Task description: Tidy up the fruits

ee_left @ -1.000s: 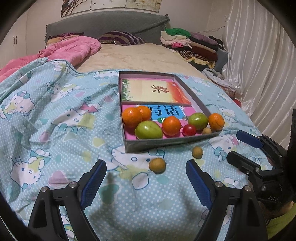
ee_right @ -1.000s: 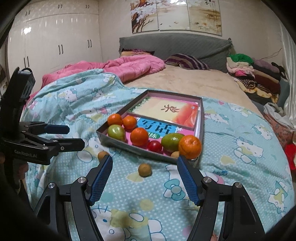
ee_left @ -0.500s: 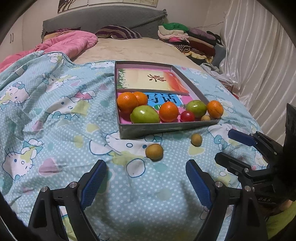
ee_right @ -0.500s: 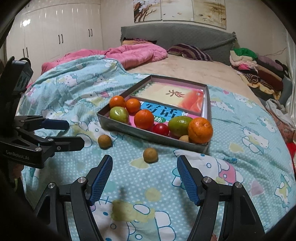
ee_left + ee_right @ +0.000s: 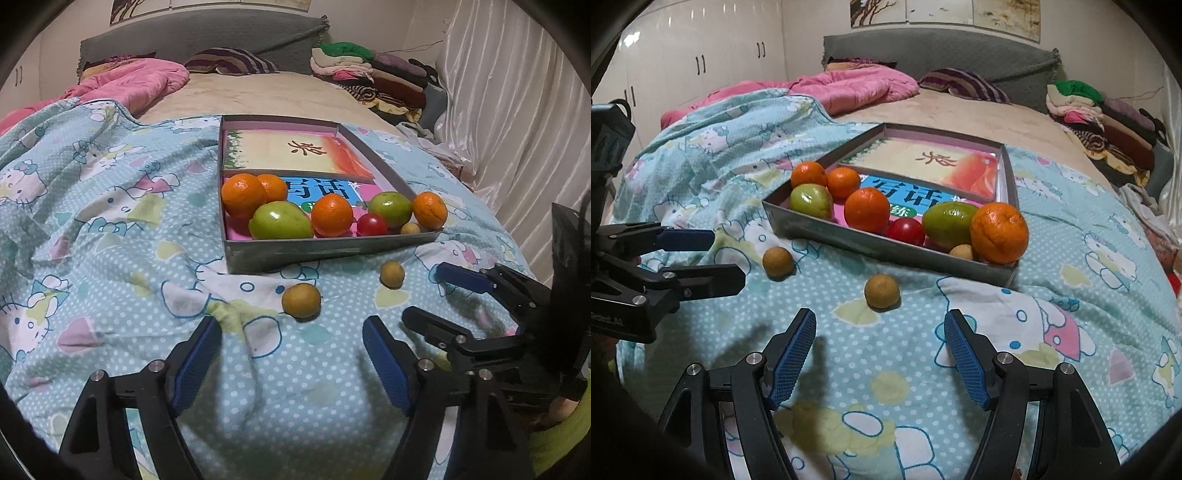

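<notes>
Shallow grey cardboard tray (image 5: 332,254) sits on a bed, on a soft teal dotted cartoon-cat quilt (image 5: 110,229), wrinkled at the left. Printed glossy booklets line the tray floor. Along its near wall: four round dimpled oranges (image 5: 331,215), two smooth green oval fruits (image 5: 280,220), one shiny red cherry tomato (image 5: 371,224), one small tan fruit (image 5: 410,229) tucked in the near right corner beside the rightmost orange.

Two more small round brown-tan fruits with a matte skin lie loose on the quilt just outside the tray's near wall, apart from each other: left loose fruit (image 5: 301,300), right loose fruit (image 5: 881,291).

Left tool (image 5: 291,354): black arms, blue ribbed pads, jaws have just been closing but stand apart, nothing between them; left loose fruit just ahead of the tips, not touched. Right tool (image 5: 880,350): same build, jaws parted, empty; right loose fruit just ahead of the gap. Each tool shows at the edge of the other's view.

Pink puffy duvet (image 5: 849,88), striped pillow, folded clothes stack behind.
</notes>
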The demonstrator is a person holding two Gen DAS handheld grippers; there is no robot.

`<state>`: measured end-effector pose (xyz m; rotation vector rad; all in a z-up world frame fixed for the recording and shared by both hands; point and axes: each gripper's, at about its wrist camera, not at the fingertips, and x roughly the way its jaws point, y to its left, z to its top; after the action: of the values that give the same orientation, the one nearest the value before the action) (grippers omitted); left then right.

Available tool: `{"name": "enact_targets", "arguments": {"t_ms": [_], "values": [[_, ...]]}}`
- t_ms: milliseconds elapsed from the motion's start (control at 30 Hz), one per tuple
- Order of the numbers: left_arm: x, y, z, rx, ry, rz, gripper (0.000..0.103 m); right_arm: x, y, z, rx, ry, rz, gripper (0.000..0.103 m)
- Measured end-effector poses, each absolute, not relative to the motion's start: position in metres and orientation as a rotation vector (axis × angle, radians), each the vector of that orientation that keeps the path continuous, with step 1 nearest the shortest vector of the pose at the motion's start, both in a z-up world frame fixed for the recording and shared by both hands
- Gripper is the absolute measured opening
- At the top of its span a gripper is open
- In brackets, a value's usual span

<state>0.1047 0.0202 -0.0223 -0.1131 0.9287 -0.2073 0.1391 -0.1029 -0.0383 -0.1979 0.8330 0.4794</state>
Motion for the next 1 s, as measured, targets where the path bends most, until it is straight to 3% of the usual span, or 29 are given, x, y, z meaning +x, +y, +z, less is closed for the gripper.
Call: {"name": "enact_targets", "arguments": {"t_ms": [133, 267, 500, 667, 1000], "values": [[0.107, 0.018, -0.024, -0.12, 0.928, -0.229, 0.069, 0.148, -0.101, -0.042, -0.186, 0.843, 0.486, 0.064], [0.11, 0.019, -0.028, -0.128, 0.936, -0.238, 0.063, 0.157, -0.095, -0.046, -0.192, 0.868, 0.51, 0.043], [0.116, 0.02, -0.034, -0.139, 0.947, -0.24, 0.057, 0.176, -0.083, -0.057, -0.207, 0.916, 0.497, 0.024], [0.124, 0.016, -0.039, -0.138, 0.958, -0.244, 0.042, 0.179, -0.089, -0.058, -0.168, 0.916, 0.52, 0.024], [0.141, 0.003, -0.052, -0.115, 1.003, -0.237, 0.028, 0.172, -0.103, -0.052, -0.106, 0.895, 0.545, 0.024]]}}
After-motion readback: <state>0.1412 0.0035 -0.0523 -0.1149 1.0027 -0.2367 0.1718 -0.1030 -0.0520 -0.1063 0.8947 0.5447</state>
